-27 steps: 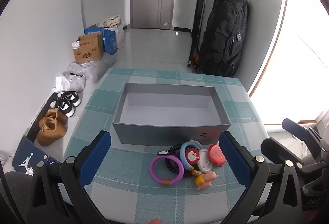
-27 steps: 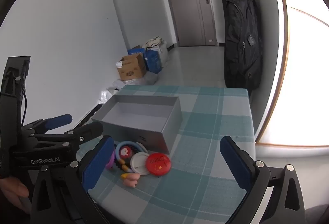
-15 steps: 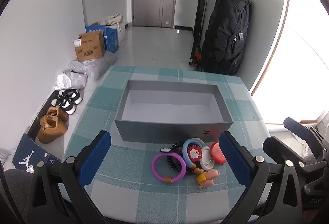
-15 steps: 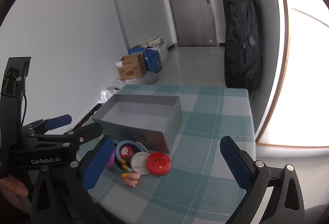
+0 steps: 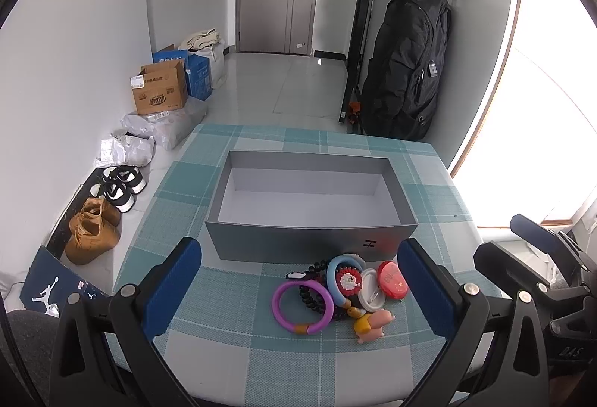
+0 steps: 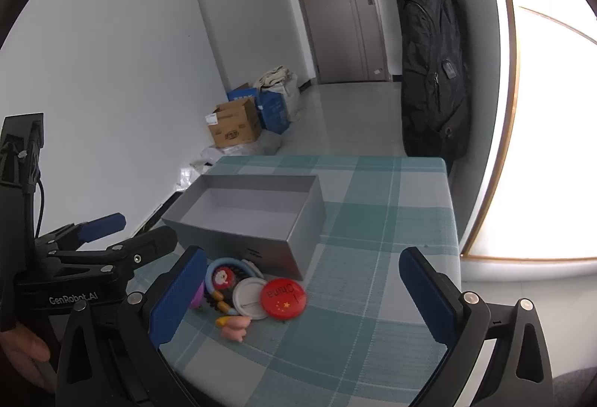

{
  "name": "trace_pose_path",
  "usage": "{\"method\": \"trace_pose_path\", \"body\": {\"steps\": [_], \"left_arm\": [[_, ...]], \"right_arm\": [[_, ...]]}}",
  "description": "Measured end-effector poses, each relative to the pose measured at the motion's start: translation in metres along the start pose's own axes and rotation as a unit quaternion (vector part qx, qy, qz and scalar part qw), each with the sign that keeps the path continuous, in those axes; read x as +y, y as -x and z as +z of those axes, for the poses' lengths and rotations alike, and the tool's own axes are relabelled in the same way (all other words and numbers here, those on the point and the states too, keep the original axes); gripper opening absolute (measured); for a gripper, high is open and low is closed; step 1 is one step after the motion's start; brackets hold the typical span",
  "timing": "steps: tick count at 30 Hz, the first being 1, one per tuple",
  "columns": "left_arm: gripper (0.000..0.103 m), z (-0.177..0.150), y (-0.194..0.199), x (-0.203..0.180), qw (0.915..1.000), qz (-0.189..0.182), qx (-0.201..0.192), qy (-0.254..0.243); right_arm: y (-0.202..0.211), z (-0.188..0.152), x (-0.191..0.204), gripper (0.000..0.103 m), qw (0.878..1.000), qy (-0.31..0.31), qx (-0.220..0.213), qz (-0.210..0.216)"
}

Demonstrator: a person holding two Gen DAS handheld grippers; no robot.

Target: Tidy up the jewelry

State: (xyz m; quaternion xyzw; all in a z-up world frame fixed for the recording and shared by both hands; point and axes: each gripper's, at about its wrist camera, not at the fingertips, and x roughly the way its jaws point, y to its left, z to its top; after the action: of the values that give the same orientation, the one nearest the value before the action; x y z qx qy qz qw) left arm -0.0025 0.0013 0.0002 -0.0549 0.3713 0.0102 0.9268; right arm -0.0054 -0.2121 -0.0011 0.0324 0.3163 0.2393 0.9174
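Note:
An open, empty grey box point(image 5: 309, 244) point(image 6: 238, 239) stands on the checked tablecloth. In front of its near wall lies a small heap: a purple ring point(image 5: 302, 306), a black beaded bracelet point(image 5: 311, 297), a blue ring with a red charm point(image 5: 345, 278) point(image 6: 224, 276), a white round badge point(image 5: 370, 293) point(image 6: 248, 297), a red round badge point(image 5: 391, 285) point(image 6: 283, 297) and a pink and yellow toy figure point(image 5: 371, 325) point(image 6: 233, 326). My left gripper point(image 5: 298, 289) is open and empty, above the heap. My right gripper point(image 6: 298, 298) is open and empty, near the red badge.
The table point(image 5: 261, 362) ends close behind the box and at the right by a bright window. Beyond it the floor holds shoes point(image 5: 93, 227), cardboard boxes point(image 5: 160, 93) and bags. A black backpack point(image 5: 406, 67) hangs by the door.
The left view has pulled back and up slightly, so the box and heap sit a little lower and further off. The right gripper has barely moved. Both stay open.

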Motion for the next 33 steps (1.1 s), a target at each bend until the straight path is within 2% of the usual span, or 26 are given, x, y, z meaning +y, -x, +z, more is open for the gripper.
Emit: {"method": "trace_pose_path", "body": {"steps": [33], "left_arm": [[0.102, -0.0014, -0.0012, -0.0017, 0.9999, 0.0, -0.003, -0.011]], "right_arm": [[-0.0007, 0.0027, -0.0009, 0.103, 1.0, -0.01, -0.001, 0.004]]}}
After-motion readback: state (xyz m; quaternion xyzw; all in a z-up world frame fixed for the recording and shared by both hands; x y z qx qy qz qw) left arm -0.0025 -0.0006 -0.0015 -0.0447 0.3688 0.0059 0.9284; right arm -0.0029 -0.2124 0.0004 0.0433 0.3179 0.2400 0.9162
